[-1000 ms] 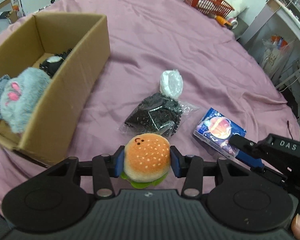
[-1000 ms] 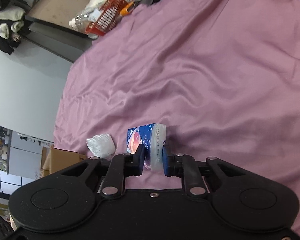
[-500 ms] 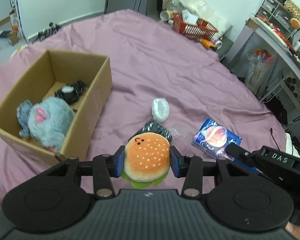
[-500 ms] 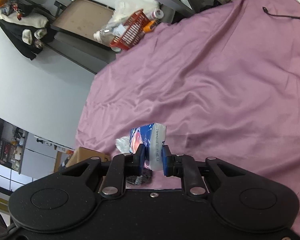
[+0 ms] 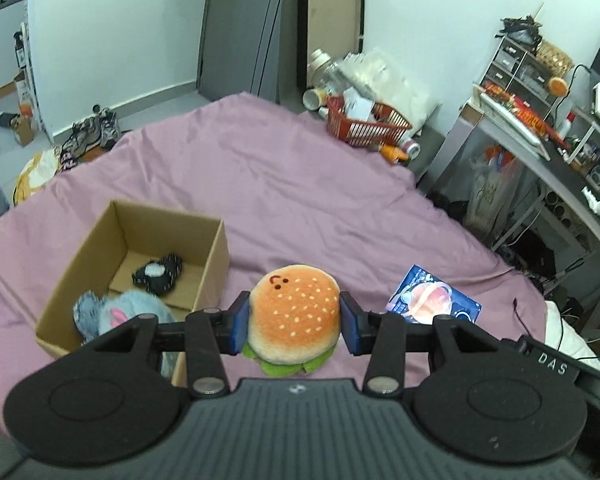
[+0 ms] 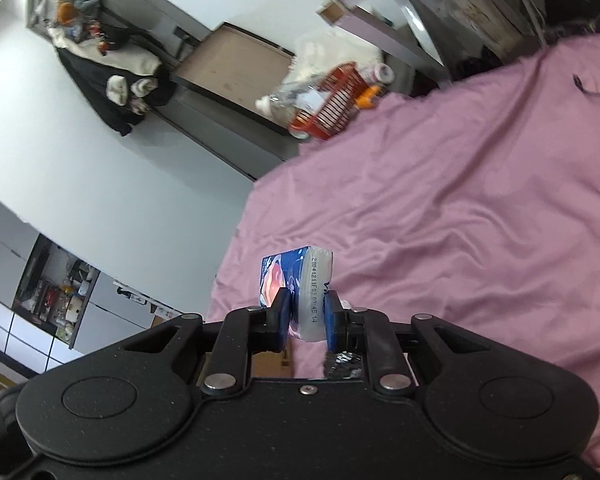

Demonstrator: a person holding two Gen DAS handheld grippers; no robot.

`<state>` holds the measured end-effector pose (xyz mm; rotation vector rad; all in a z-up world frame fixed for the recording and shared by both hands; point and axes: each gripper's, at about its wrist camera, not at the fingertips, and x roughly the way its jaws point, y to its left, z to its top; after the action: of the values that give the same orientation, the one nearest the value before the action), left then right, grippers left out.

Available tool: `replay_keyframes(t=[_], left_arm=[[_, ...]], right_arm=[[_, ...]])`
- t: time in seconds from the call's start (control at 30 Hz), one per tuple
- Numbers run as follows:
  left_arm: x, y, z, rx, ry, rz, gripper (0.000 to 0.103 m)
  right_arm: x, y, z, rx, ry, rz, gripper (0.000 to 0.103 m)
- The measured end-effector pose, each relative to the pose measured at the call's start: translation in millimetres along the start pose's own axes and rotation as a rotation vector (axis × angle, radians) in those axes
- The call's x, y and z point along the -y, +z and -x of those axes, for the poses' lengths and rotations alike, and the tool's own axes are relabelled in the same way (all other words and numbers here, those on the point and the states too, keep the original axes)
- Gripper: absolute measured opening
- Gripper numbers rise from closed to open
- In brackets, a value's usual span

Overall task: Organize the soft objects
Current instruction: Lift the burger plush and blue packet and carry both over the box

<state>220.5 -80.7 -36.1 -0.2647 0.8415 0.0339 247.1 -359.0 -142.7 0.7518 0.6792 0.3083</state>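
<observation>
Gripping across its bun, the left gripper (image 5: 294, 318) has its jaws closed on the burger toy (image 5: 294, 316), which looks light and squashy. The right gripper (image 6: 307, 316) pinches a tissue pack (image 6: 304, 296) by its thin sides; it should yield easily. Both hang above the bed (image 5: 300, 200). The box (image 5: 210, 268) sits near the bed's left edge, its near wall and the gray plush (image 5: 112, 314) likely in the way.

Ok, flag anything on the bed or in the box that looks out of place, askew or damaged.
Nothing looks damaged or spilled. The left claw holds the burger plush level, and the right claw grips the blue tissue pack on edge. The grey plush pokes above the cardboard box rim rather than lying flat.
</observation>
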Motion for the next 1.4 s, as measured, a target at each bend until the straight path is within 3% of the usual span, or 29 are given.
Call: replay_keyframes(t=[0.37,0.87,1.4], left_arm=[[-22.5,7.9,7.7,0.019,-0.019,0.026,0.044],[-85.5,23.9,-2.6,0.035,-0.018,0.106,0.044],[-161.4,34.2,-55.8,-0.034,-0.018,0.190,0.045]], right_arm=[[-29.8,1.5,8.8,0.041,0.043,0.067,0.017],[-84.5,-27.0,-31.5,-0.023,0.105,0.147,0.017],[-128.4,-63.7,-82.6,-0.113,0.026,0.252,0.017]])
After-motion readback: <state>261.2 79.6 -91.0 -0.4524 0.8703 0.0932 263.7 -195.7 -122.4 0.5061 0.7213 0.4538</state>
